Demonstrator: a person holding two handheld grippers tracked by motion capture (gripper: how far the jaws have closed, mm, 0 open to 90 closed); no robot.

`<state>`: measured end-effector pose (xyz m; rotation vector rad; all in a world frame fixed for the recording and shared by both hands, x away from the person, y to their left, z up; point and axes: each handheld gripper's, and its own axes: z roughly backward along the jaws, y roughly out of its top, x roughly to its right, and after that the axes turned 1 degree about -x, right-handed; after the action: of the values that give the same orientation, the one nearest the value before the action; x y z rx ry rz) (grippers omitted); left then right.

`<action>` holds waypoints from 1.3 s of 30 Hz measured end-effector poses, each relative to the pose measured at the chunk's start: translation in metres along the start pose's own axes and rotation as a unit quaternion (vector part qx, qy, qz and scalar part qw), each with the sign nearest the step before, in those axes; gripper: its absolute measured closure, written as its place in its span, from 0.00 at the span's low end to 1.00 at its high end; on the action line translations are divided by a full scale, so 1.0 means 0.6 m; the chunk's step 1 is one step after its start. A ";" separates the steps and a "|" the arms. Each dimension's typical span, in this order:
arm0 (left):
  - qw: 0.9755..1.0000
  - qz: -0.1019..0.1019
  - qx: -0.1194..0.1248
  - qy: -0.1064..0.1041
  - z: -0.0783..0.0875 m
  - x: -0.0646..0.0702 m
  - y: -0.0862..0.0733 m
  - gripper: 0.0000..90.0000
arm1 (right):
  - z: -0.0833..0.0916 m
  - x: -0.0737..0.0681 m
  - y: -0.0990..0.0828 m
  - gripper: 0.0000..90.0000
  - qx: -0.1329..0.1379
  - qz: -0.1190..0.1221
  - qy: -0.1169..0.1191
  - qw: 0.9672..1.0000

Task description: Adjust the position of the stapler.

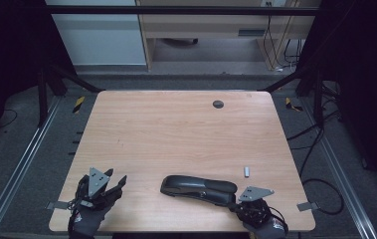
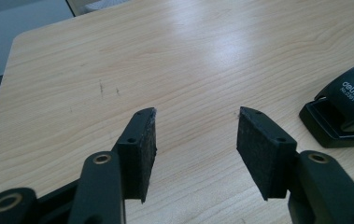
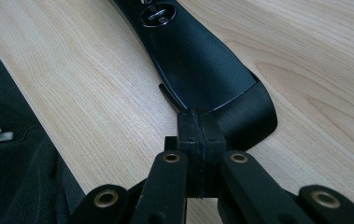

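The stapler (image 1: pixel 198 188) lies flat near the table's (image 1: pixel 176 129) near edge, a little right of the middle, its long body running along that edge with the broad rear end toward the near right corner. The right gripper (image 3: pixel 198 128) sits at that rear end with its jaws clenched pad to pad; nothing is between them, and their tips press against or just touch the stapler's rear lip, though whether they bear down on it cannot be told. The left gripper (image 2: pixel 195 135) hovers low over bare wood near the near left corner, well apart from the stapler, its jaws released and standing about half apart with nothing between them. The step in hand looks like steadying or nudging the stapler from behind. The next move probably calls for the left gripper to come across to the stapler's front end, so one tool can pin the base while the other works the top arm. The stapler is glossy black plastic, long and low, with white brand lettering on its nose and a round inset on its top. A small pale cylinder (image 1: pixel 246 171) lies just beyond it, toward the right edge.
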<state>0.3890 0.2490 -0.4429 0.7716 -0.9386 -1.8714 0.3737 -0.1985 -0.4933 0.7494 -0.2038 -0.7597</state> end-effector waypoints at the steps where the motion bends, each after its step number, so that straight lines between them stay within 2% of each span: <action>1: 1.000 0.000 0.000 0.000 0.000 0.000 0.000 0.52 | 0.000 0.000 0.000 1.00 0.000 0.000 -0.001 1.000; 7: 1.000 -0.002 -0.001 -0.003 0.000 0.001 0.000 0.52 | 0.002 0.005 0.000 1.00 0.003 -0.004 -0.013 1.000; 17: 1.000 -0.003 -0.002 -0.009 -0.002 0.004 0.001 0.52 | 0.000 0.014 0.003 1.00 0.009 -0.005 -0.047 0.999; 24: 1.000 -0.006 -0.004 -0.014 -0.003 0.008 0.001 0.52 | -0.002 0.021 0.005 1.00 0.017 -0.013 -0.052 0.998; 39: 1.000 -0.009 -0.002 -0.023 -0.002 0.011 0.005 0.52 | -0.004 0.024 0.009 1.00 0.018 -0.008 -0.062 0.998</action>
<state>0.3881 0.2418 -0.4420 0.7414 -0.9595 -1.9133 0.3881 -0.2045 -0.4930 0.7392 -0.3250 -0.8213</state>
